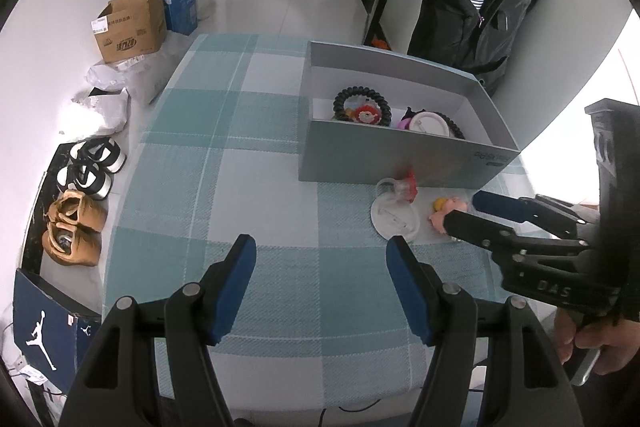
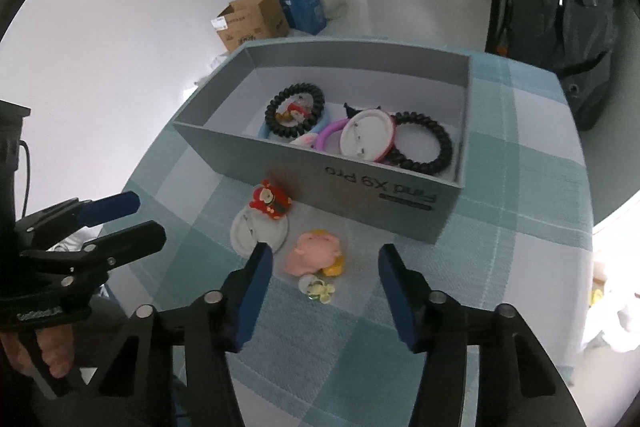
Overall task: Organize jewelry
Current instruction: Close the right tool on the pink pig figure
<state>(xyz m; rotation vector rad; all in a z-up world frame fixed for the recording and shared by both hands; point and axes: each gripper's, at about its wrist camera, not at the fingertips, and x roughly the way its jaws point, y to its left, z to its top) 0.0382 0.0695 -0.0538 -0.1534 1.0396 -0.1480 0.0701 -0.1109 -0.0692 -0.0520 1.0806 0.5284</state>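
Right now the open grey cardboard box (image 2: 320, 163) sits at the far right of the table (image 1: 224, 155), which is covered in a teal and white checked cloth. Inside it I see two black spiral hair ties, one on the left (image 2: 295, 111) ringing a small red charm, one on the right (image 2: 420, 147), with a white round badge (image 2: 368, 138) and a pink ring (image 2: 330, 135) between them. Just in front of the box's near wall lie a red cartoon brooch (image 2: 271, 205) touching a white round badge (image 2: 260, 233), a soft pink pig figure (image 2: 314, 253) and, nearer me, a small pale yellow flower clip (image 2: 318, 289). My right tongs (image 2: 326, 293) are spread wide and hold nothing, the pig and the clip lying between their blue pads. My left tongs (image 1: 320, 291) are likewise wide apart and empty, over bare cloth to the left of the trinkets. Beyond the table's left edge are shoes (image 1: 80, 195) and a brown cardboard carton (image 1: 132, 27) on the floor.
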